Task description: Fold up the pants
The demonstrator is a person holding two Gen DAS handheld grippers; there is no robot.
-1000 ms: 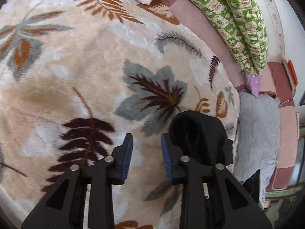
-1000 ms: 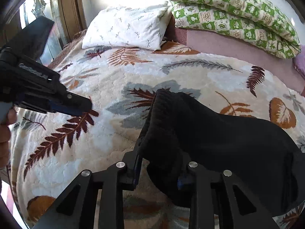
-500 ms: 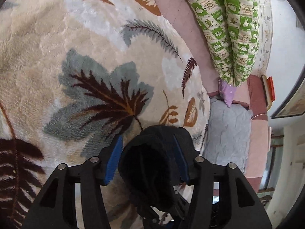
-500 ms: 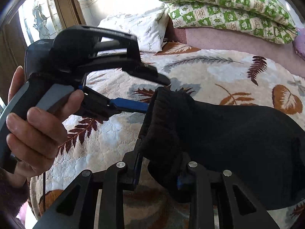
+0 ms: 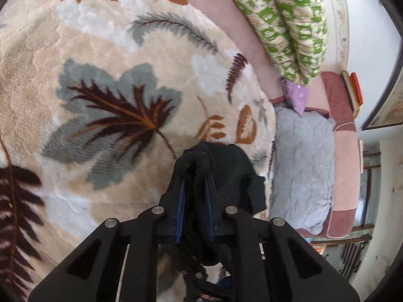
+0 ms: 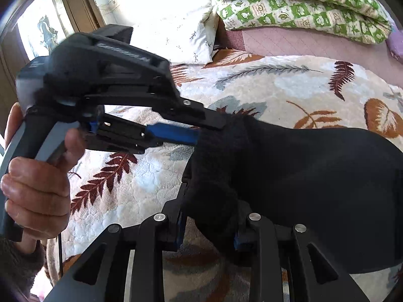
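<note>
The black pants (image 6: 314, 191) lie bunched on the leaf-patterned blanket (image 6: 289, 85). My right gripper (image 6: 209, 214) is shut on a thick fold of the pants' ribbed edge near the camera. My left gripper (image 5: 195, 188) is shut on the same bunched edge of the pants (image 5: 226, 168), its blue pads pressed into the cloth. In the right wrist view the left gripper (image 6: 214, 128) comes in from the left, held by a hand (image 6: 37, 191), and bites the pants just above my right fingers.
The blanket (image 5: 113, 75) covers a bed. Green patterned quilts (image 6: 302, 7) and a white pillow (image 6: 176, 37) lie at the far side. A grey cloth (image 5: 302, 171) and a purple item (image 5: 294, 95) lie beyond the blanket's edge.
My left gripper moved from open and beside the pants to around the bunched edge, then shut on it. The right gripper kept its hold.
</note>
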